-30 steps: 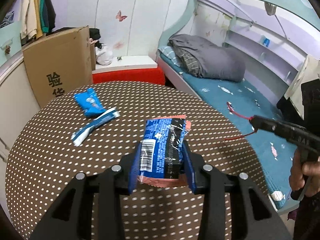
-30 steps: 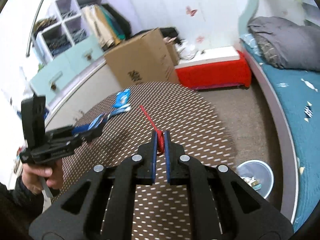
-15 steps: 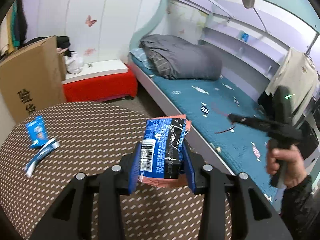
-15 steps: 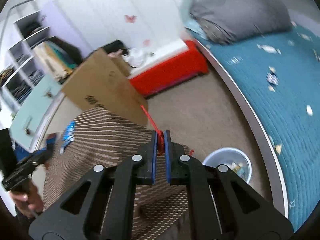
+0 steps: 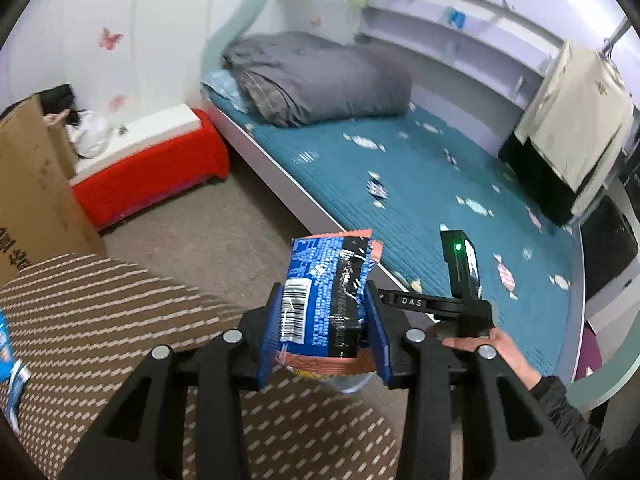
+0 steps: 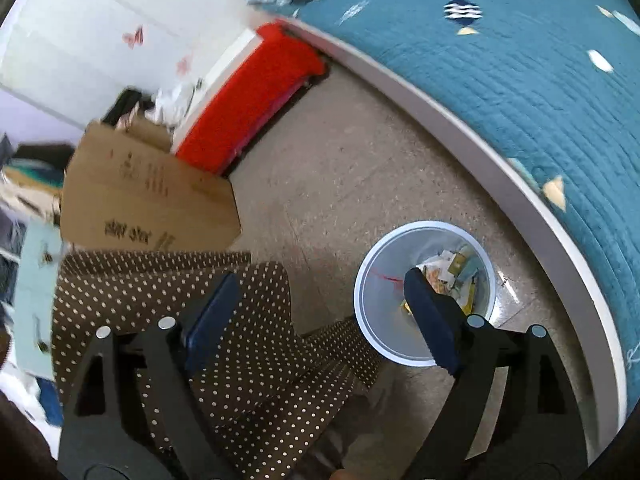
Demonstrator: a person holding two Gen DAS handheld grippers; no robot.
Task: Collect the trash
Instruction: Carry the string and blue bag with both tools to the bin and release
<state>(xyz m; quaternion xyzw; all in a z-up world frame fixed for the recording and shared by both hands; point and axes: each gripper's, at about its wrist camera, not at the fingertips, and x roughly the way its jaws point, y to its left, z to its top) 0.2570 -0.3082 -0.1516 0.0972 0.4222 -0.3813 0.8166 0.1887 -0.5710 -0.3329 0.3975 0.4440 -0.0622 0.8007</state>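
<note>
My left gripper point(image 5: 323, 312) is shut on a crumpled blue snack wrapper point(image 5: 320, 280) with a barcode and orange edges, held over the table's right edge. My right gripper point(image 6: 320, 312) hangs above a pale blue waste bin point(image 6: 424, 225) on the floor. Its jaws are opening wide and nothing is between them. A thin red strip point(image 6: 384, 278) lies against the bin's inner wall, beside other scraps point(image 6: 452, 276). In the left wrist view the right gripper's body point(image 5: 460, 276) and the hand point(image 5: 480, 344) holding it show to the right, its tips hidden behind my left finger.
A round table under a brown dotted cloth point(image 5: 100, 320) point(image 6: 240, 360) carries more blue wrappers point(image 5: 5, 344) at its left edge. A cardboard box point(image 6: 148, 200), a red bench point(image 6: 248, 104) and a teal bed point(image 6: 520, 80) ring the beige floor around the bin.
The right gripper swung off the table, dropped over the bin and opened; the red strip left its jaws and now lies in the bin. The left gripper carried the wrapper right, toward the table's edge.
</note>
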